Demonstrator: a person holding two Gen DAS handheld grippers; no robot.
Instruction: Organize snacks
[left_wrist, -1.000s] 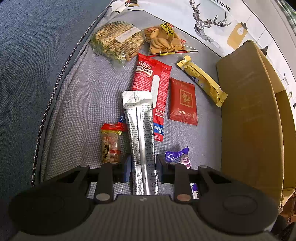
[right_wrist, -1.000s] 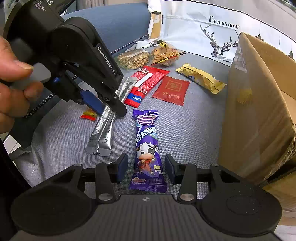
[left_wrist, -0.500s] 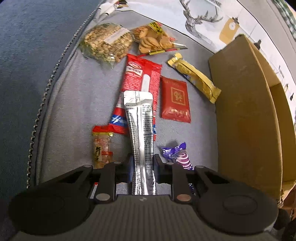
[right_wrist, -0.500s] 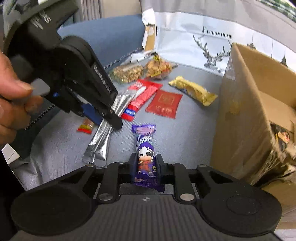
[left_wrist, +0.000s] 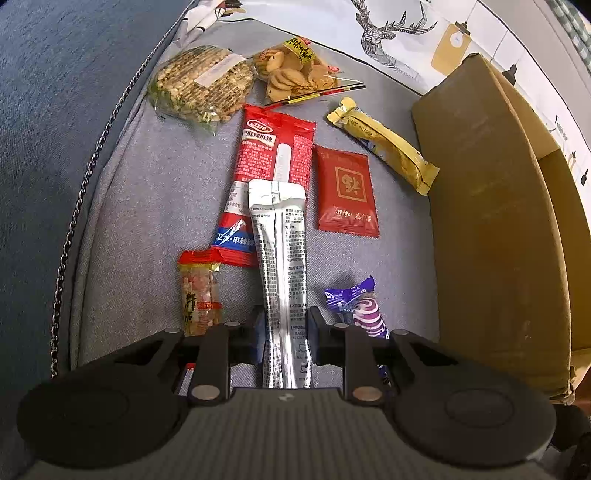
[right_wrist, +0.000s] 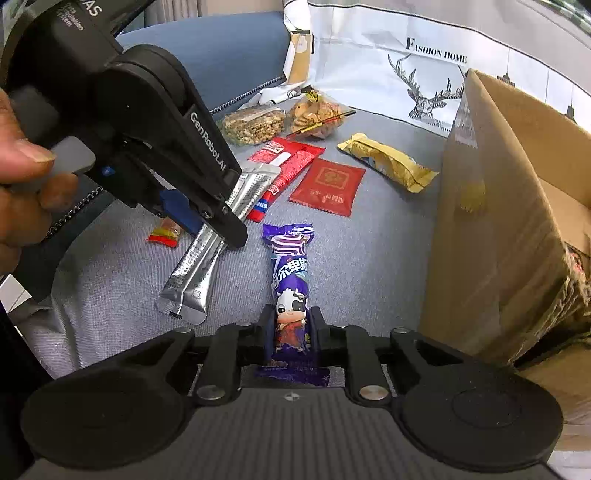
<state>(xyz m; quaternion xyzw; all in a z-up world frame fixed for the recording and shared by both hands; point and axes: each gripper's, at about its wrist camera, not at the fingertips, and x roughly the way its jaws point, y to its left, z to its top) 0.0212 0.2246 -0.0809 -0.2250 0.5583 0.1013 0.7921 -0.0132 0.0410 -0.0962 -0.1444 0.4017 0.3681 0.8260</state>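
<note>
Nearest, the right gripper (right_wrist: 291, 330) pinches a purple candy bar (right_wrist: 290, 284) on the grey cushion (right_wrist: 110, 280), while the left gripper (left_wrist: 285, 328) clamps a silver sachet (left_wrist: 282, 258). Beyond lie 6 loose snacks. Lifting both straight up before swinging toward the cardboard box (right_wrist: 498, 221) should avoid dragging neighbours.

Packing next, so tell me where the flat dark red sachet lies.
In the left wrist view, the dark red sachet lies flat on the grey cushion, between the long red packet and the yellow bar.
</note>
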